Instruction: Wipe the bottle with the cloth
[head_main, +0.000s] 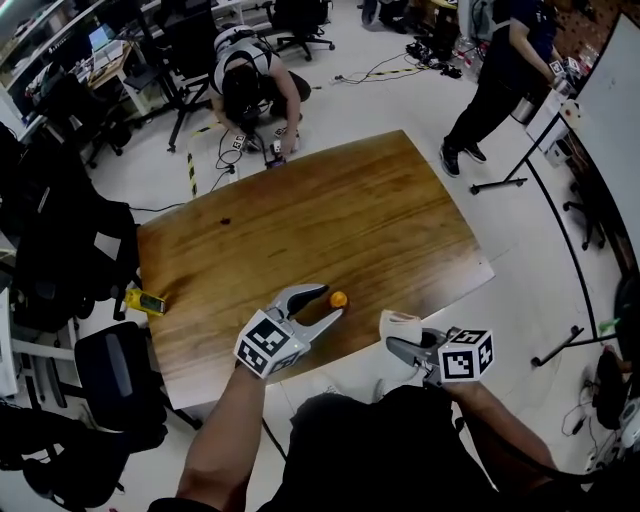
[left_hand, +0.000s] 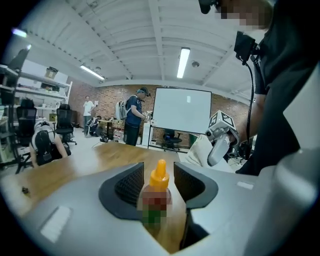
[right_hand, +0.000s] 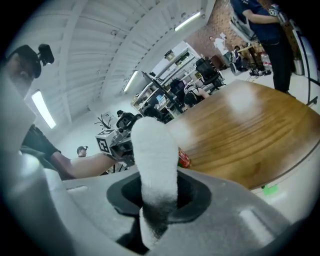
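While apart around the bottle (head_main: 339, 299), left tongs (head_main: 330, 303) near level; right tongs (head_main: 398, 347) tight on cloth (head_main: 400, 324).

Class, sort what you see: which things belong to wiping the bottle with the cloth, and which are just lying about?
For the job:
bottle
cloth
left gripper
right gripper

Lying about:
yellow device
small dark speck on the table
office chair
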